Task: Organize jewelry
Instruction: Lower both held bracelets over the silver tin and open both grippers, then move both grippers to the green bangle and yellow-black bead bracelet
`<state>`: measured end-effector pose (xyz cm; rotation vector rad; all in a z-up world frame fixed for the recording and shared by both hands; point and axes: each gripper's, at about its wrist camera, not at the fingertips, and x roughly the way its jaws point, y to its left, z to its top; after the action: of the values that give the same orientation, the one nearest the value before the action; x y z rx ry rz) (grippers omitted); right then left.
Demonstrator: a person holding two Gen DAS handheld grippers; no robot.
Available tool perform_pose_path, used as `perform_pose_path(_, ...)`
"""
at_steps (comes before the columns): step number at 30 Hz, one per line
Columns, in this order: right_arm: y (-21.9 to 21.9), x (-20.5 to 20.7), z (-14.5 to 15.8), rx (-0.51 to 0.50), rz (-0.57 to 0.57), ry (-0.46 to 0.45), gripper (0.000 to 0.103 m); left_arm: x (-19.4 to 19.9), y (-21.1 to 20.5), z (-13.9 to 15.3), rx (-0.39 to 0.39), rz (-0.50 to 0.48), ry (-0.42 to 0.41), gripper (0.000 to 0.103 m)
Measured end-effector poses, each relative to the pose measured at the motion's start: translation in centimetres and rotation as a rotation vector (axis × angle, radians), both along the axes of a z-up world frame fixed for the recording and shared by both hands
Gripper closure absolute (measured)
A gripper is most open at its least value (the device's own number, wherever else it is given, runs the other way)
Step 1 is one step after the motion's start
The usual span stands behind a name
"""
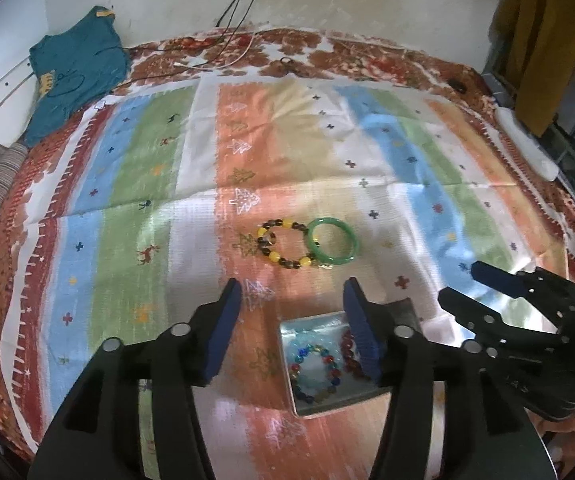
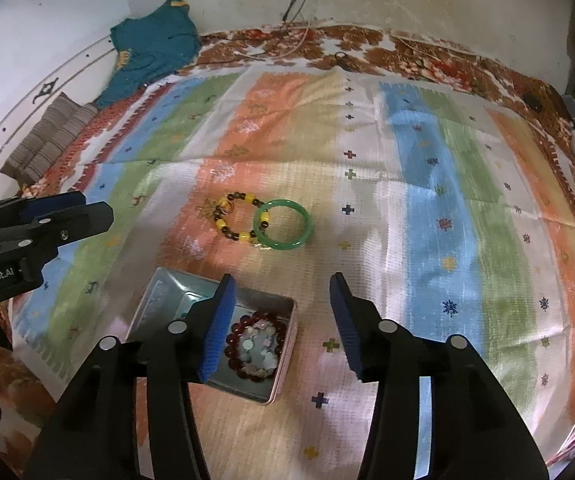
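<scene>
The metal tin [image 2: 279, 376] sits on the striped cloth [image 2: 427, 184]. The left gripper [image 1: 293, 326] and right gripper [image 2: 279, 322] stand apart, empty, their fingers hiding part of its beaded bracelets (perhaps three). Beyond the tin, a yellow-and-dark bead bracelet [image 2: 234, 216] touches a green bangle [image 2: 284, 225].

Home bedroom: blanket-covered bed [image 1: 87, 200], clothes [image 1: 75, 68].

My left finger [image 1: 361, 332] covers part of the tin [image 1: 287, 334] and the red bead bracelet [image 1: 347, 344] inside. My right finger [image 2: 217, 332] hides the tin's middle in the right view. Cloth [image 1: 191, 208] pattern is blurred.
</scene>
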<state>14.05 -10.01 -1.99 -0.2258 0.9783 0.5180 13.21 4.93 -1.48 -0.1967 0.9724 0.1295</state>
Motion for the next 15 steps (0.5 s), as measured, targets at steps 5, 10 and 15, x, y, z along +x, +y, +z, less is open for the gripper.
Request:
perform_pose_path(5,0.3,1.5,-0.7,-0.023,-0.02,0.01,0.042,1.9,0.8,-1.6,0.026,0.025,0.048,0.042)
perform_pose_path(10,0.7,2.9,-1.5,-0.045,-0.035,0.017,0.033,3.6,1.8,-3.5,0.042,0.04,0.108,0.04)
perform_pose_path(15,1.2,4.6,-2.7,-0.064,-0.046,0.036,0.031,5.1,2.1,-5.1,0.05,0.037,0.156,0.04)
